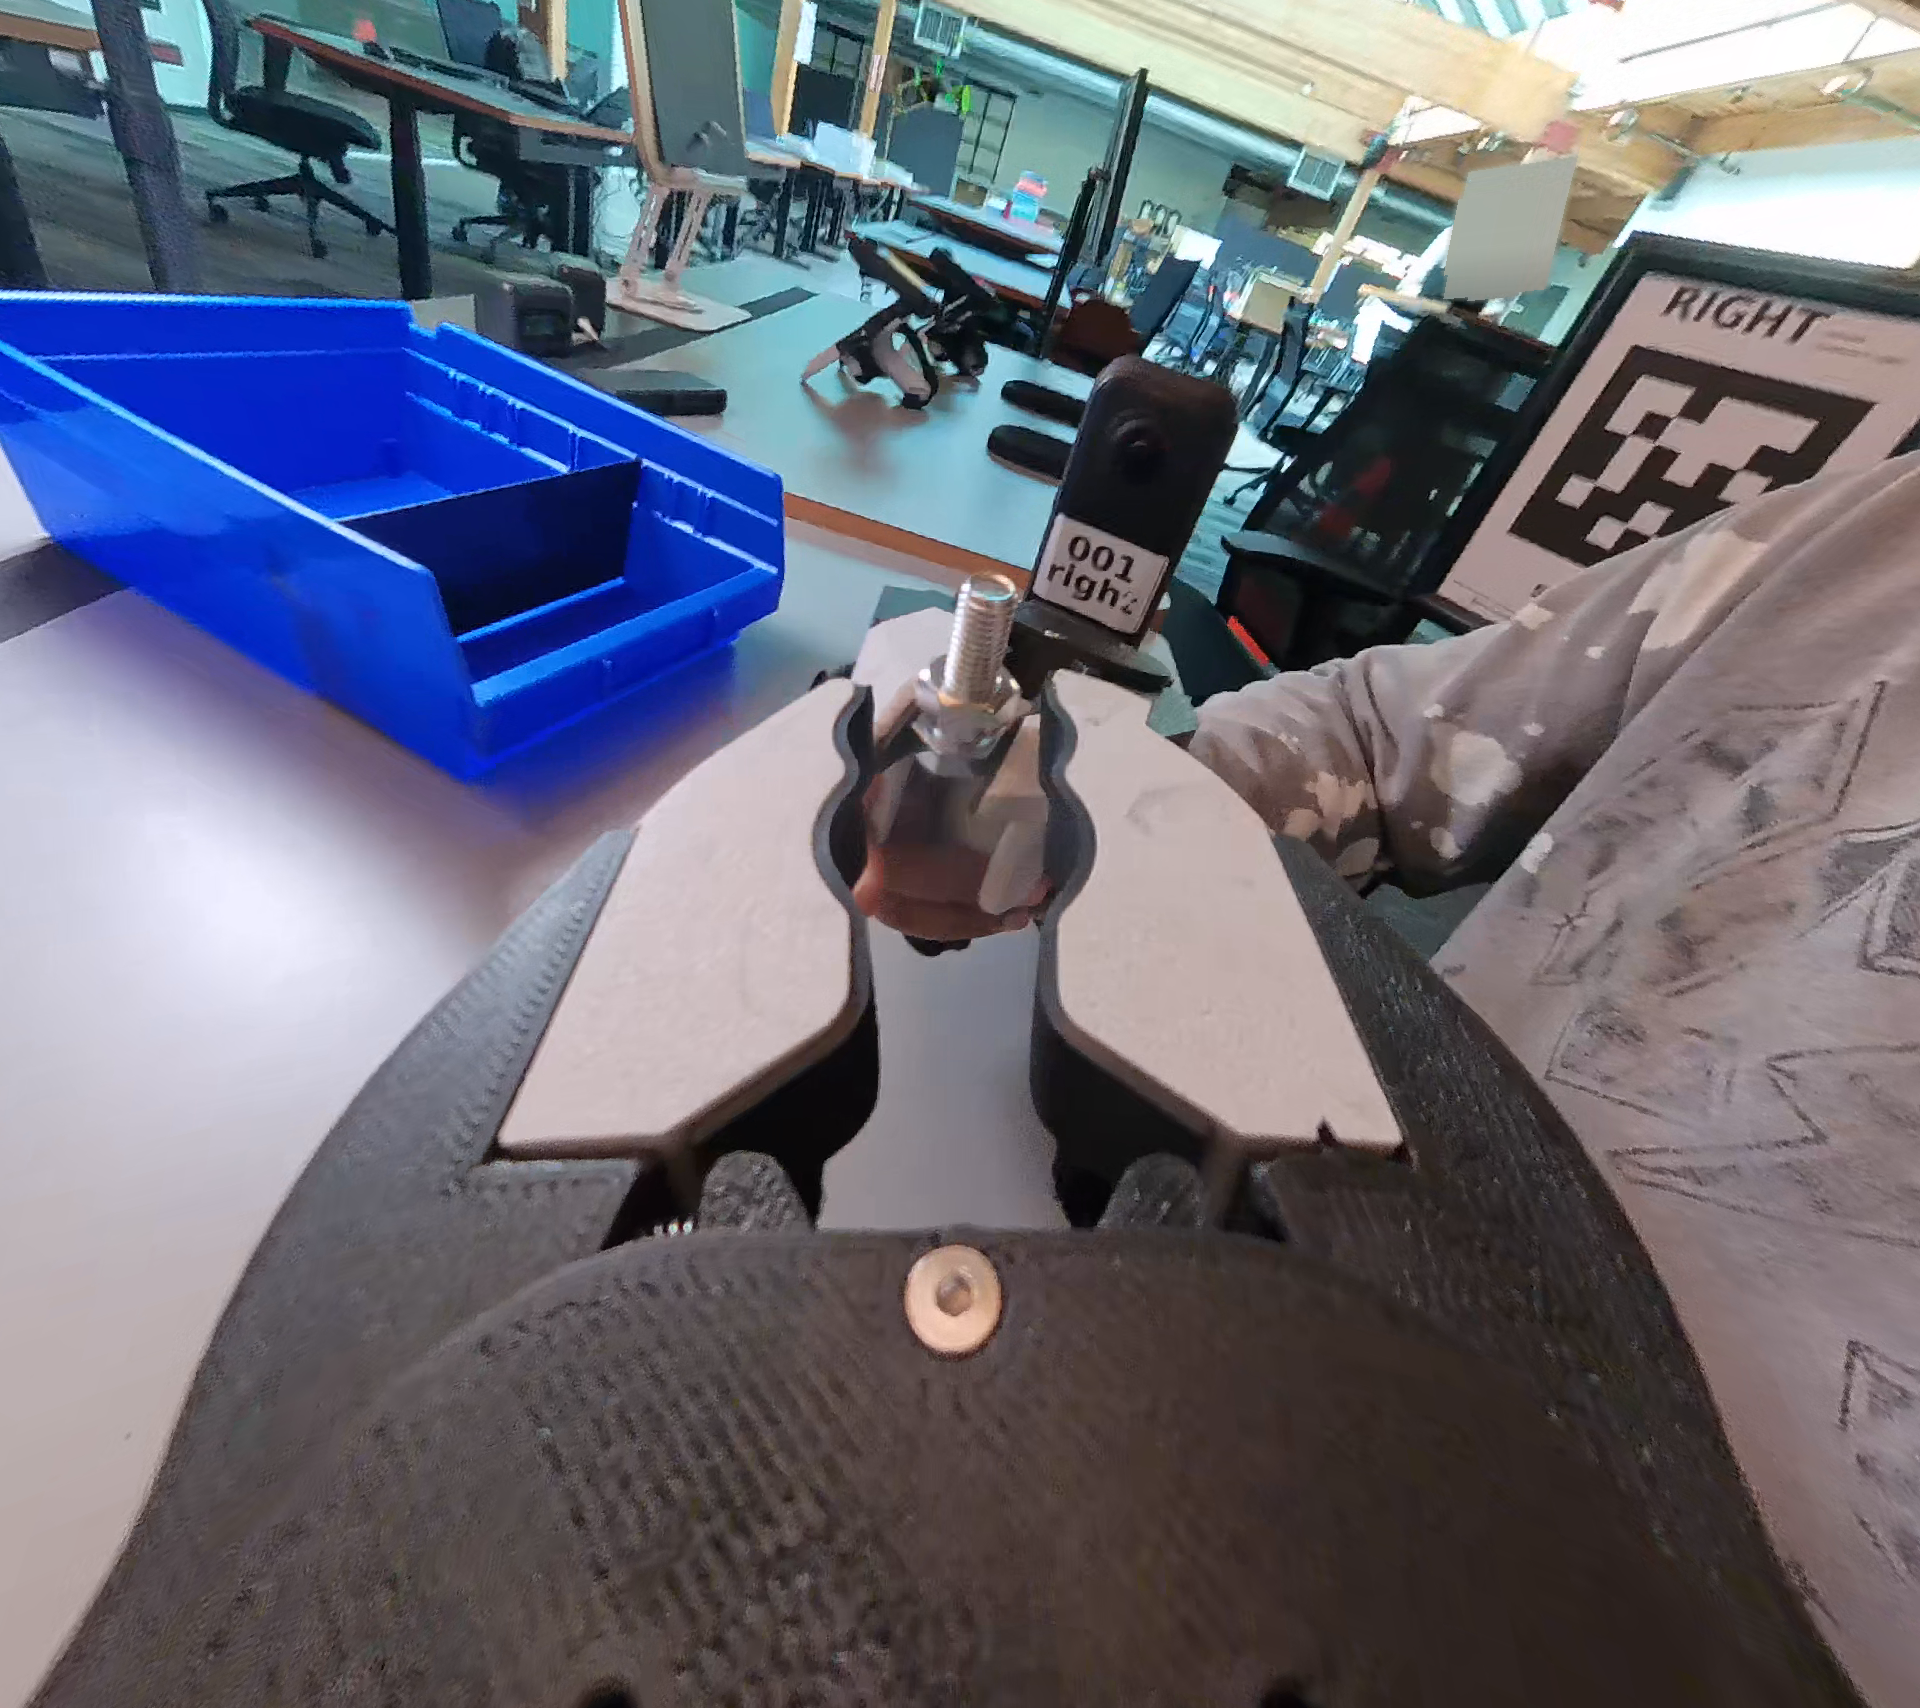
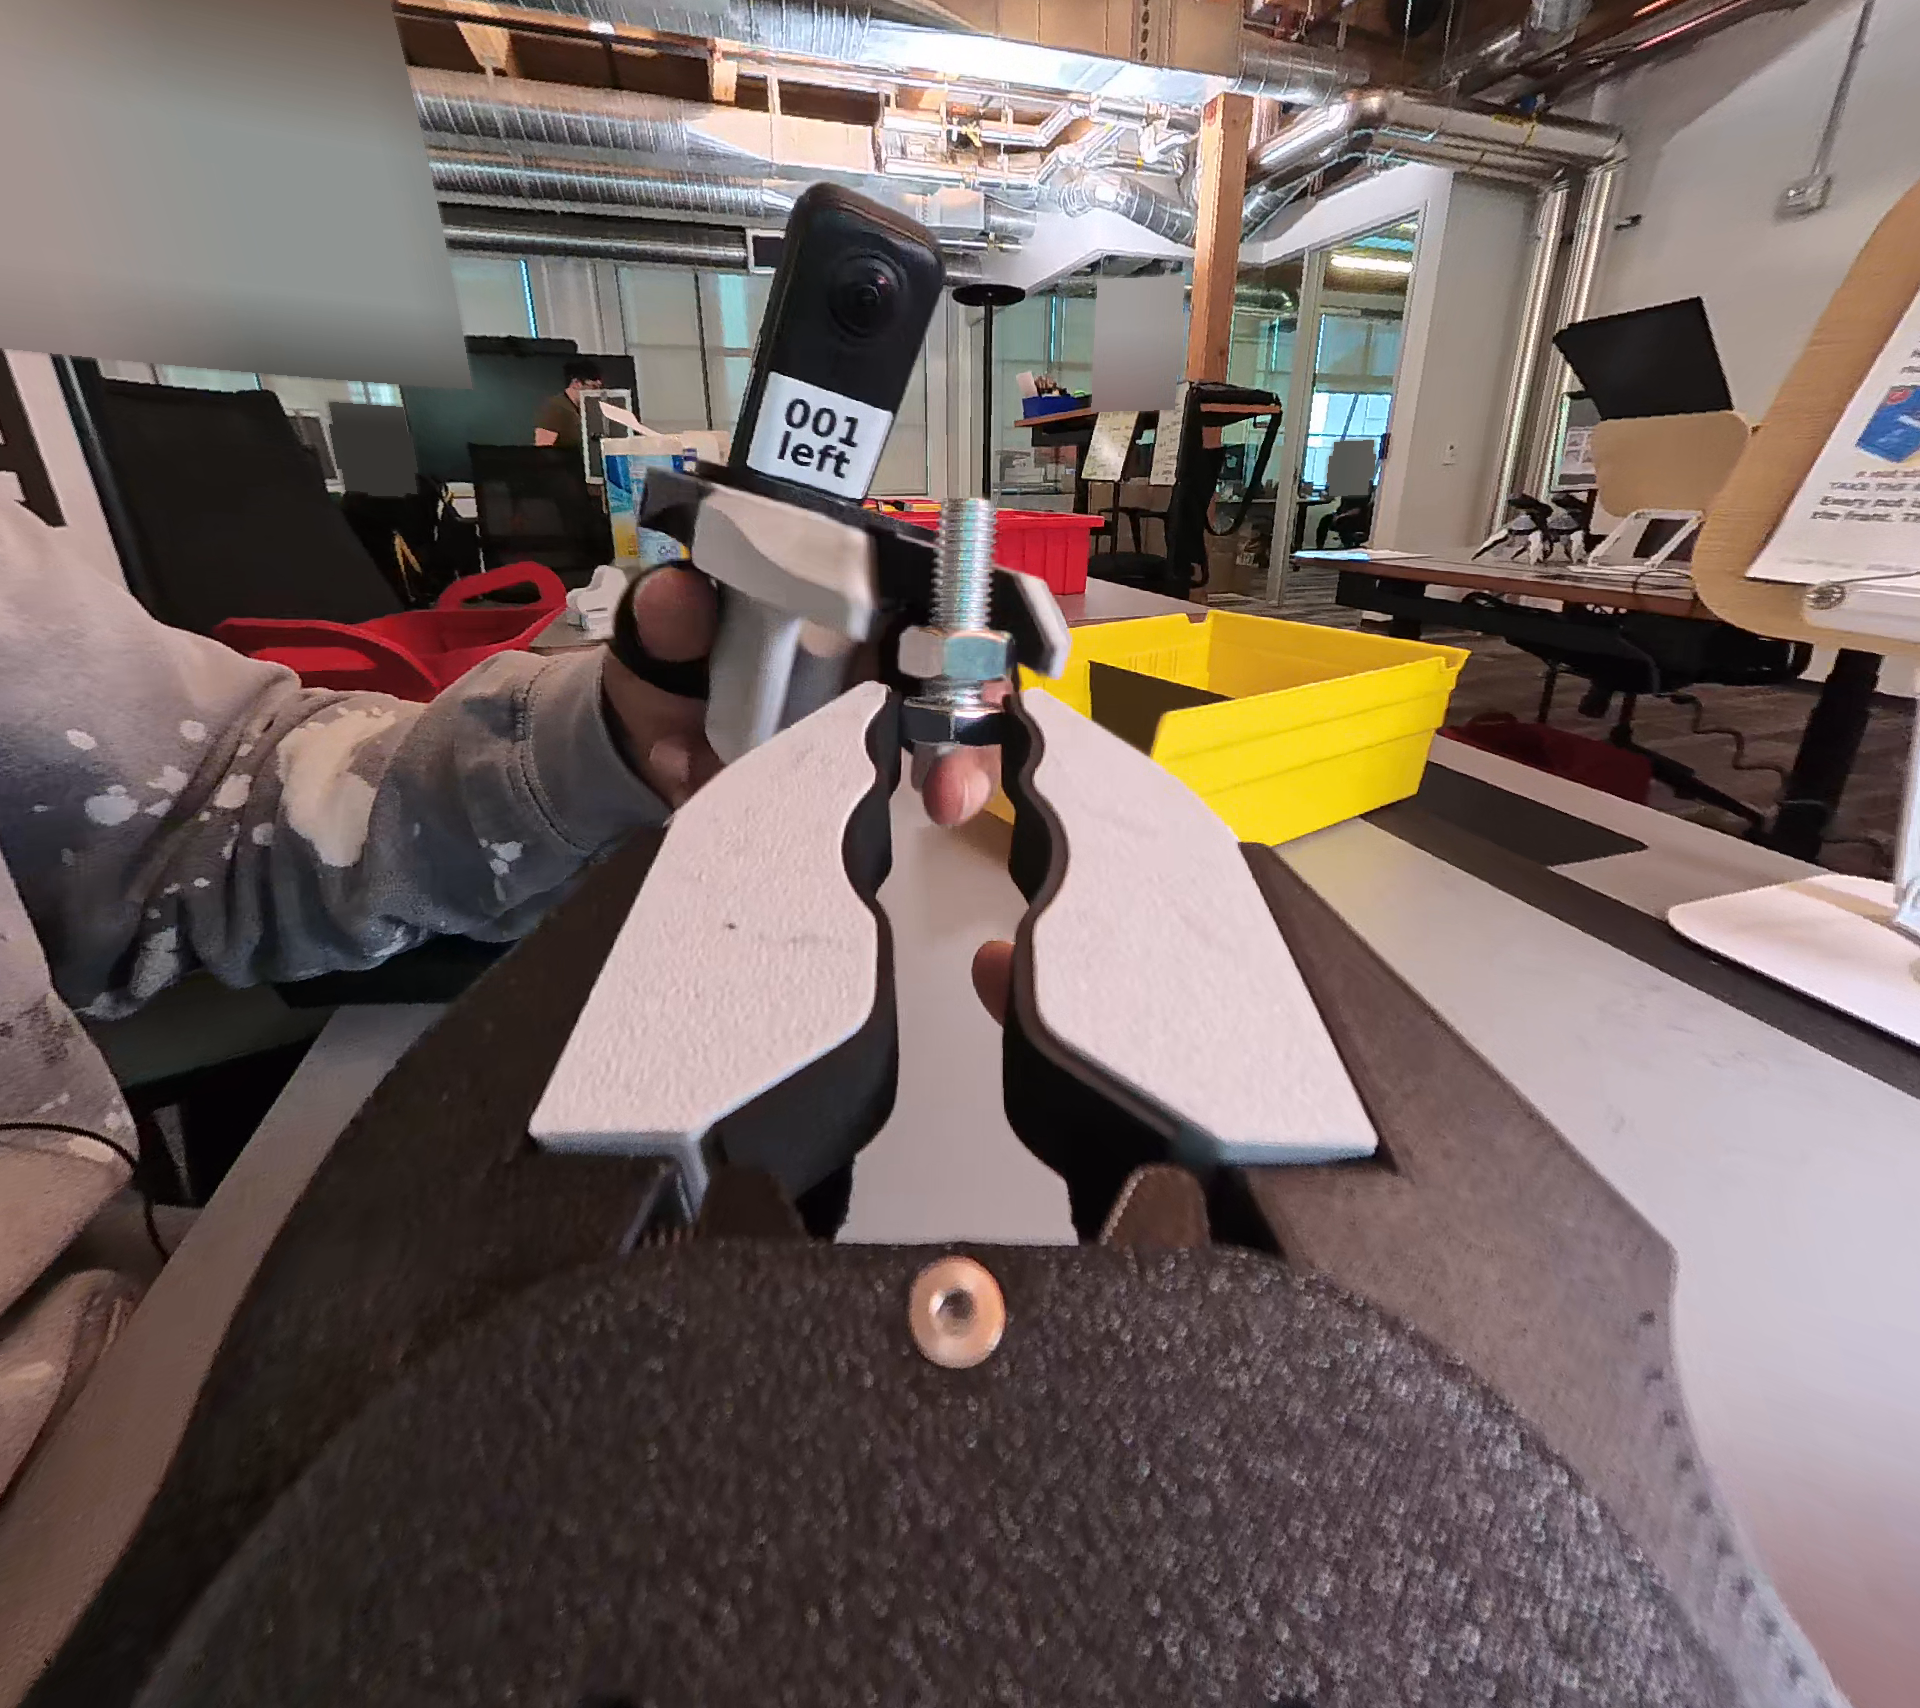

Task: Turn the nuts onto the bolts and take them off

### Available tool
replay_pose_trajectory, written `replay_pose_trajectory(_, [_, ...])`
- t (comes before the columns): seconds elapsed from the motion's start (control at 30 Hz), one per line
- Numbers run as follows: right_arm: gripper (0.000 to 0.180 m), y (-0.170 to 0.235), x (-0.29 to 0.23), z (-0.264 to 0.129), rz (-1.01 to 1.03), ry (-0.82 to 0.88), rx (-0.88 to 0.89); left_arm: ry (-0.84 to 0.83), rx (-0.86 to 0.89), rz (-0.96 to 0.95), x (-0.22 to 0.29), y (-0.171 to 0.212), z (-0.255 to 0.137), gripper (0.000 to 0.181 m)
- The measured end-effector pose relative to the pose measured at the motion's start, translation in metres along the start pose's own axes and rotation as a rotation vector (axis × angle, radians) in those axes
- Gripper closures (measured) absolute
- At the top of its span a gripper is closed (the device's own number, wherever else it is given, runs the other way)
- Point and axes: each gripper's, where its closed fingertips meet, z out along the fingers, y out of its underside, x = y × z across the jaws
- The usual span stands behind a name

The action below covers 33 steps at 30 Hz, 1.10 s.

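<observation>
A silver bolt [image 2: 964,552] stands upright between the two grippers, threaded end up, above the grey table [image 1: 208,983]. A hex nut [image 2: 956,652] sits low on its thread, just above the bolt's hex head [image 2: 951,721]. My right gripper [image 2: 951,713] is shut on the bolt's head at its fingertips. My left gripper [image 1: 951,708] comes from the opposite side and is shut on the nut [image 1: 956,702]. In the right wrist view the left gripper [image 2: 956,619] shows clamped at nut height. The bolt's thread [image 1: 982,624] rises above the left fingers.
A blue bin [image 1: 748,505] with a black divider stands on the table at the left. A yellow bin [image 2: 1299,759] stands behind the bolt. Red bins [image 2: 1039,541] are farther back. A paper stand with a white base [image 2: 1808,941] stands at the right. A person's sleeve [image 2: 312,775] crosses the table edge. Left and right tips are no more than a few centimetres apart.
</observation>
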Motion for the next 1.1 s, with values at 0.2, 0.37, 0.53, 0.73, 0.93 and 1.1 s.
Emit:
replay_pose_trajectory(0.2, [0.162,-0.008,0.003,-0.003,0.011,0.004,0.029,-0.146,-0.016,0.006,-0.029,0.002,-0.012,0.169])
replay_pose_trajectory(0.37, [0.161,0.001,0.005,-0.001,0.010,0.017,-0.008,-0.035,0.006,0.010,-0.008,-0.001,-0.004,0.153])
replay_pose_trajectory(0.53, [0.162,0.000,0.005,-0.002,0.014,0.015,0.004,-0.111,-0.051,-0.001,-0.019,0.005,-0.004,0.172])
replay_pose_trajectory(0.73, [0.161,0.000,0.007,-0.002,0.011,0.029,-0.007,-0.113,-0.001,-0.040,-0.029,0.000,-0.014,0.161])
replay_pose_trajectory(0.93, [0.162,0.007,0.006,0.001,0.001,0.037,-0.041,-0.045,-0.040,-0.004,-0.013,0.009,-0.001,0.153])
replay_pose_trajectory(1.1, [0.162,0.001,0.015,-0.003,0.005,0.061,-0.026,-0.070,0.017,-0.004,-0.022,-0.002,-0.013,0.154])
